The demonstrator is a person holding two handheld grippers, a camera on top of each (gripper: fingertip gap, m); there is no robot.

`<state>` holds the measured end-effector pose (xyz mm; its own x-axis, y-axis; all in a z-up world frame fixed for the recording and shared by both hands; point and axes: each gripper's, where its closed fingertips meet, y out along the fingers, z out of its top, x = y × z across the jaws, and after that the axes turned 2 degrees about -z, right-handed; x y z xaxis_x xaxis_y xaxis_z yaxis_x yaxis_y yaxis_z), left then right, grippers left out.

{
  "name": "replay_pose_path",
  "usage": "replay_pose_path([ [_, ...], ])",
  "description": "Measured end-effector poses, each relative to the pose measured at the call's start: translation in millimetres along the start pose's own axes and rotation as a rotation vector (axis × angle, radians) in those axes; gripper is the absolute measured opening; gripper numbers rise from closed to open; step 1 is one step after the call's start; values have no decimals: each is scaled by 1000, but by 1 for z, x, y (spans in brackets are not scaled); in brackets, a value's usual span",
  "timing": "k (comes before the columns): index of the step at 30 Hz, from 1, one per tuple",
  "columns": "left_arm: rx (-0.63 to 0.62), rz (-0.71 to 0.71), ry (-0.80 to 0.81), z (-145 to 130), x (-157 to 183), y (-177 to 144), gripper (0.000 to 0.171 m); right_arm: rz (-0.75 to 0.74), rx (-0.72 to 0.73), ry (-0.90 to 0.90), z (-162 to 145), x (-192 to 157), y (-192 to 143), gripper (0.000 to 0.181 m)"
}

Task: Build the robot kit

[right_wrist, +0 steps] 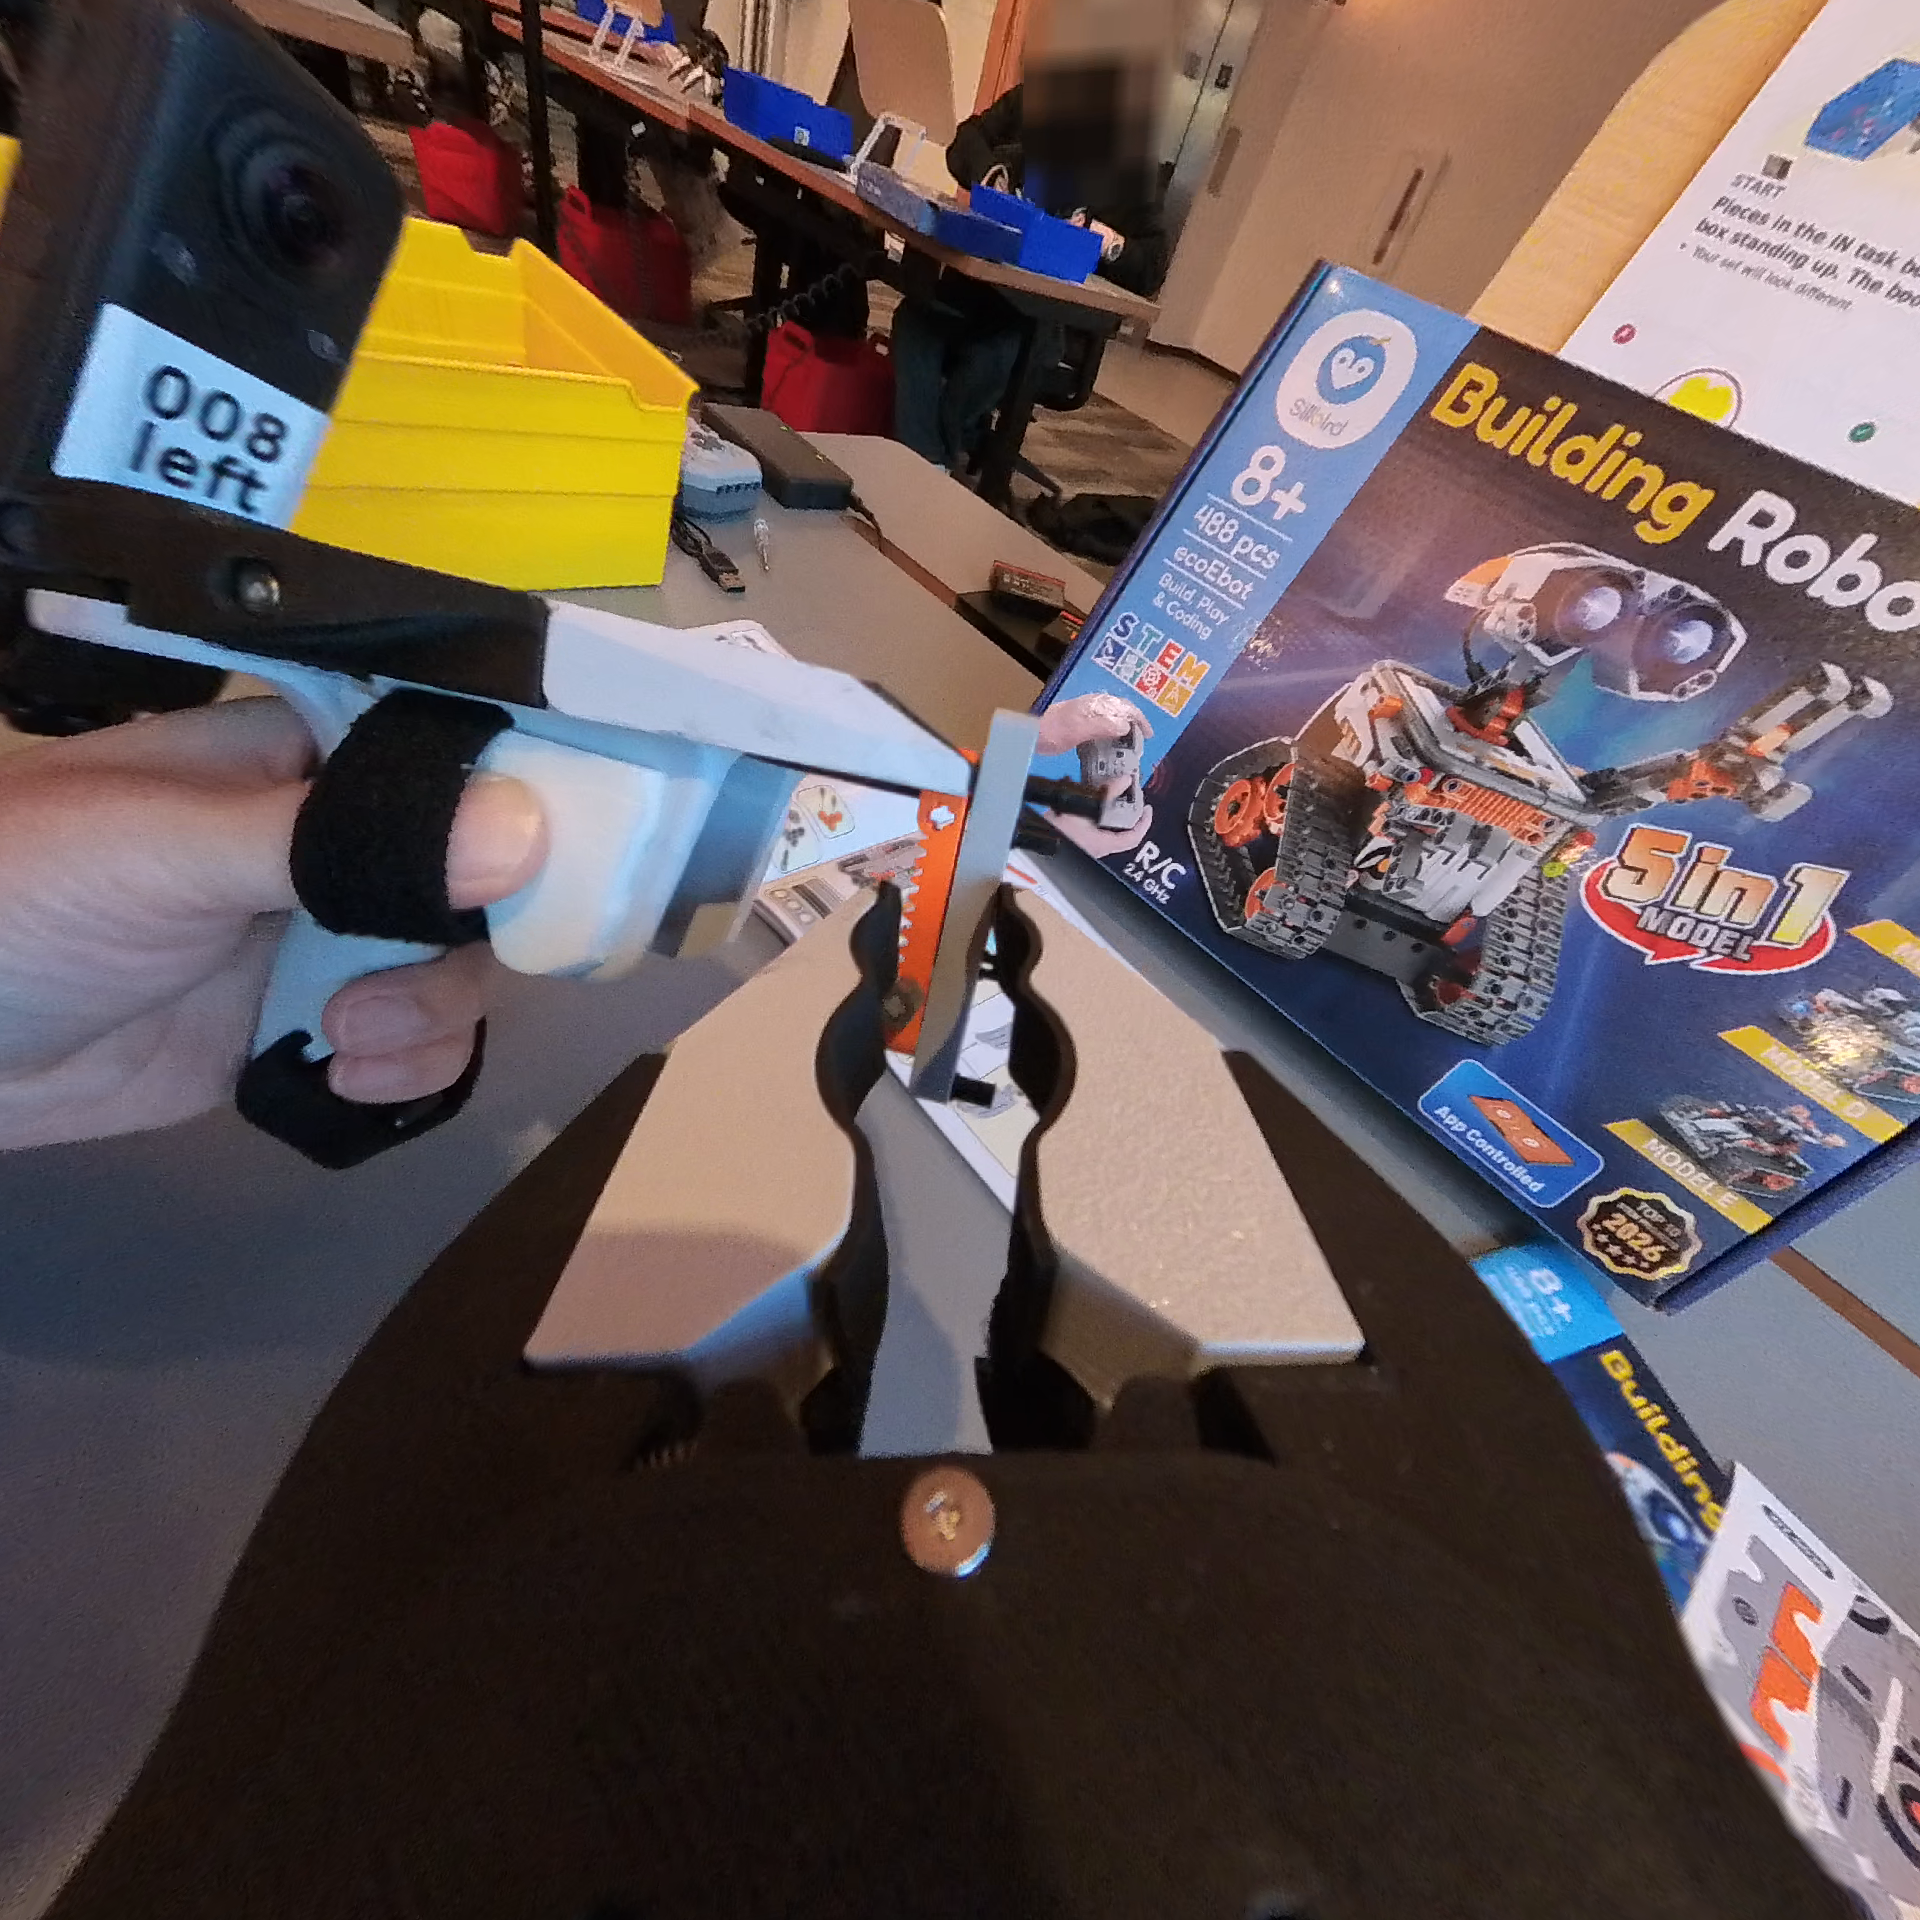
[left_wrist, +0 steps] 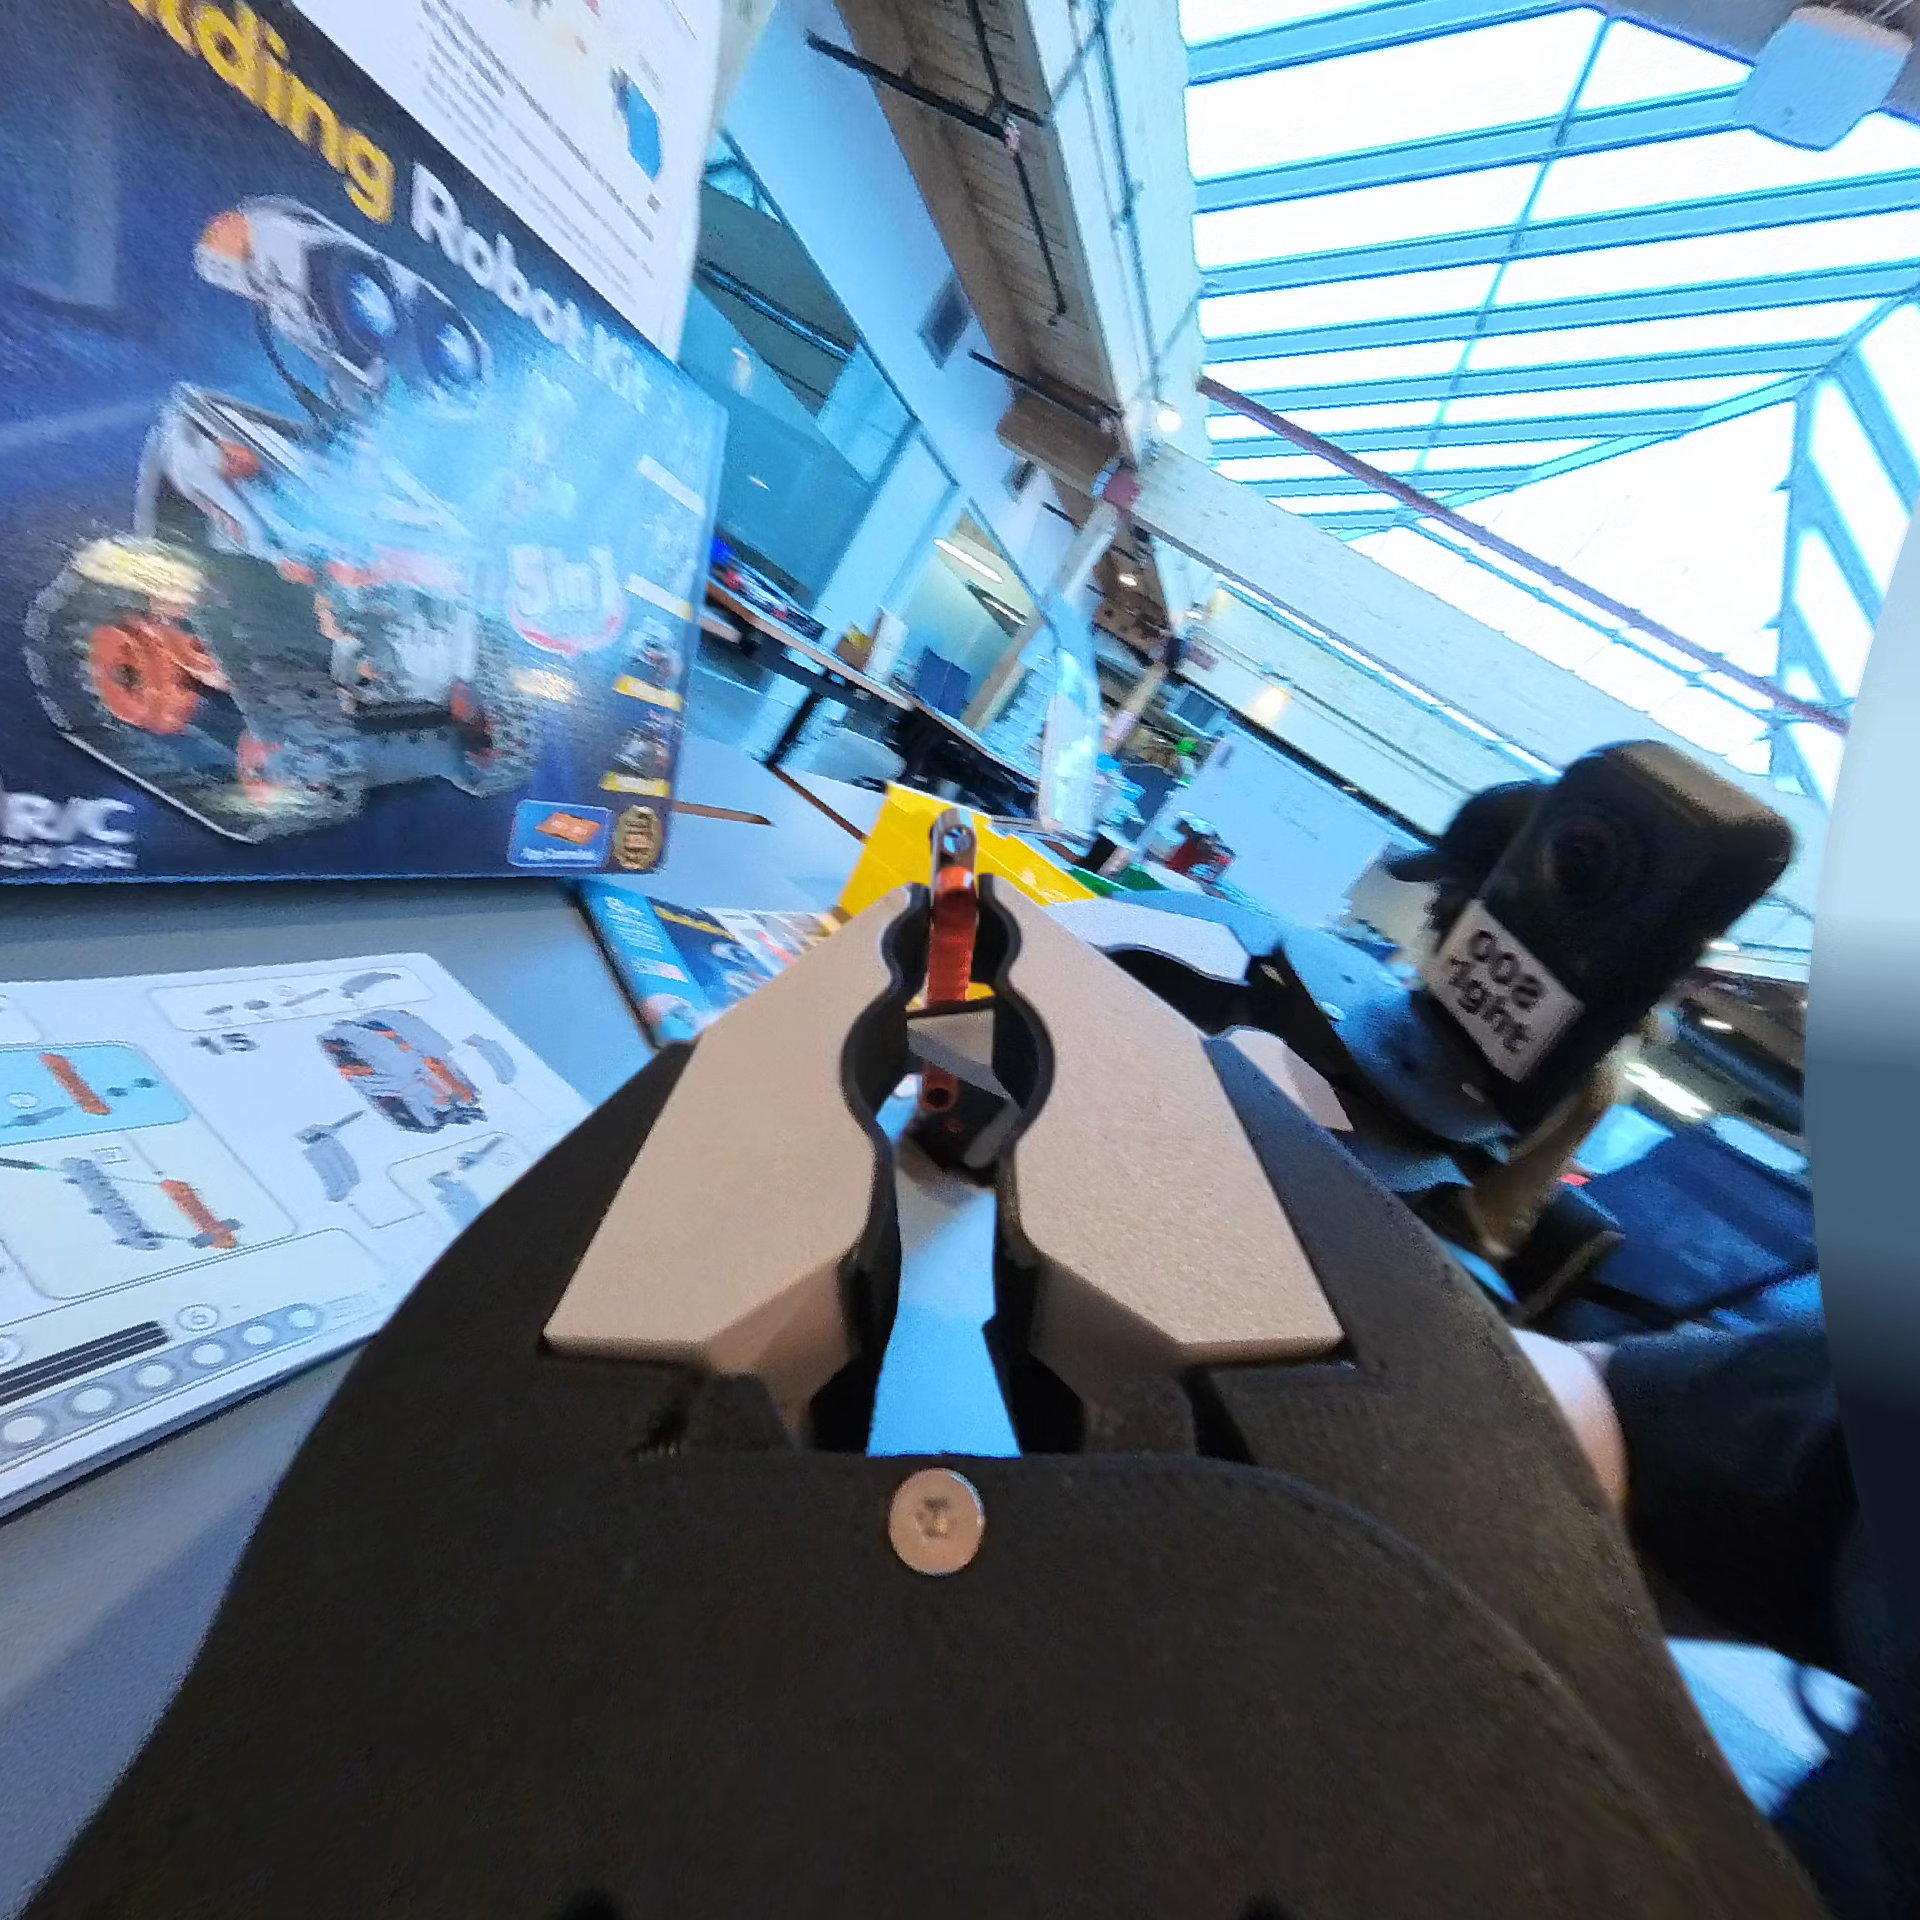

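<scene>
My left gripper [left_wrist: 951, 904] is shut on a thin orange beam [left_wrist: 951, 951] that stands upright between its tips, with a small grey connector [left_wrist: 953, 836] on top. My right gripper [right_wrist: 951, 914] is shut on a flat grey piece [right_wrist: 977, 894] with black pins. That piece also shows behind the orange beam in the left wrist view [left_wrist: 961, 1060]. In the right wrist view the left gripper [right_wrist: 956, 774] comes in from the left, held by a hand [right_wrist: 156, 894], and its tips meet the grey piece. The right gripper's camera [left_wrist: 1600, 894] sits at the right.
A robot kit box [right_wrist: 1507, 779] stands upright on the grey table [right_wrist: 208, 1299], also in the left wrist view [left_wrist: 312, 468]. An open instruction booklet [left_wrist: 208, 1143] lies flat. A yellow bin [right_wrist: 499, 416] stands behind. Tables with blue bins [right_wrist: 1039, 234] are farther off. Less than 4 cm separates the two grippers' tips.
</scene>
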<state>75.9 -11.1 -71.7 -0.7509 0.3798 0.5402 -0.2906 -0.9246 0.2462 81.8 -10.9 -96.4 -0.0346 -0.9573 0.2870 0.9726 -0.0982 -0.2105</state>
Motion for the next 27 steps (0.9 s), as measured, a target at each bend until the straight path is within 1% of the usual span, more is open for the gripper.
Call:
replay_pose_path([
  [1,-13,-41,-35,0,1,0,13,14,1,14,0,0,-1,17],
  [2,-24,-86,-71,0,1,0,24,27,9,28,1,1,-3,17],
  [4,-61,-211,-123,1,6,-1,31,79,47,41,6,-2,-9,16],
  [6,-111,-352,-158,0,17,-3,29,146,101,89,13,-6,-16,16],
  [7,-139,-423,-172,-2,24,-5,28,216,135,137,18,-11,-19,16],
  [8,-155,-460,-180,-2,28,-6,27,256,150,196,20,-12,-21,16],
  [10,-141,-516,-163,2,35,-11,25,368,196,250,26,-20,-27,16],
  [11,-141,-538,-127,3,41,-12,24,392,179,269,24,-22,-26,16],
  [13,-184,-536,-16,-5,45,-14,20,495,189,311,25,-31,-30,15],
  [14,-214,-523,15,-9,45,-14,19,535,195,344,26,-34,-31,15],
  [16,-245,-497,7,-12,41,-13,18,577,179,409,23,-35,-30,15],
  [18,-275,-459,-29,-14,33,-12,15,571,165,439,18,-32,-25,16],
  [20,-288,-417,11,-16,27,-11,14,559,154,445,13,-31,-20,16],
  [22,-302,-369,26,-18,21,-10,14,560,142,446,10,-31,-17,24],
  [25,-315,-318,-90,-17,10,-9,14,567,136,503,9,-25,-16,41],
  [27,-320,-319,-215,-16,7,-9,14,579,171,593,14,-15,-19,43],
])
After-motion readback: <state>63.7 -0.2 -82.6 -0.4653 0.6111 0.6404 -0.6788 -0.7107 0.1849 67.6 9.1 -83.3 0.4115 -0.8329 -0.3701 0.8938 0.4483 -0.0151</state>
